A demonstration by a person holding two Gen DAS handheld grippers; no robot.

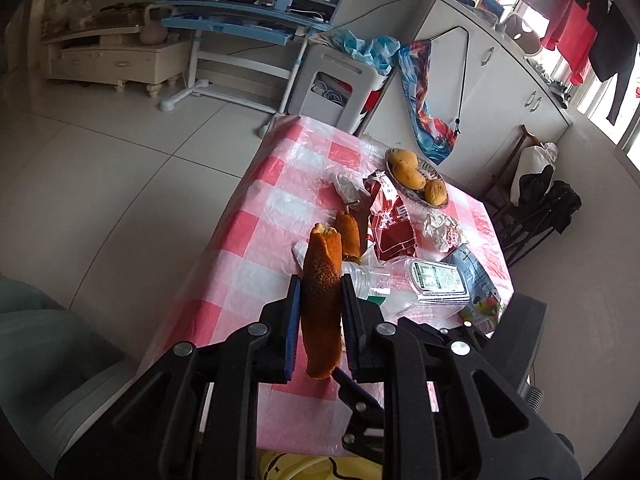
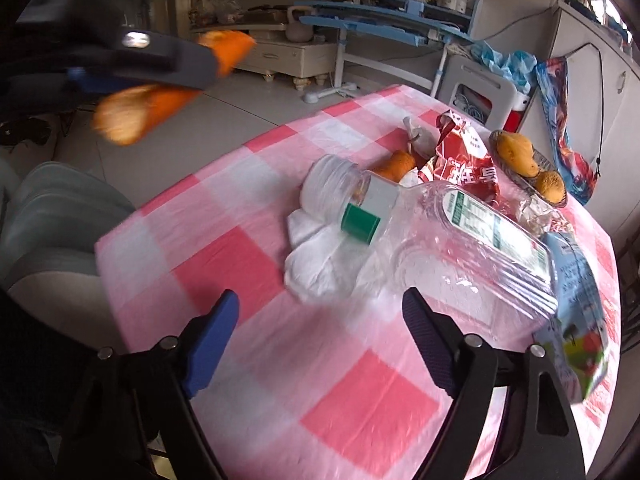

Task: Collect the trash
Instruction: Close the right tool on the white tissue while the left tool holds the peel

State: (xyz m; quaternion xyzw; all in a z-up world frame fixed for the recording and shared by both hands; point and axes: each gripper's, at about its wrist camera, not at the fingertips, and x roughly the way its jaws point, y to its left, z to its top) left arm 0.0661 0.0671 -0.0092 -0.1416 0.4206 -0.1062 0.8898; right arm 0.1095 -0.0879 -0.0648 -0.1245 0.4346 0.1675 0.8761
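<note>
One piece of trash is picked up: the left gripper (image 1: 320, 280) pinches a strip of orange peel (image 1: 322, 300) at lower centre. Everything else waits on the checked table (image 2: 224, 248): the clear bottle (image 2: 440, 232), red wrapper (image 2: 464, 164), tissue (image 2: 316, 256) and carton (image 2: 576, 300). The right gripper (image 2: 320, 312) is spread and empty.
</note>
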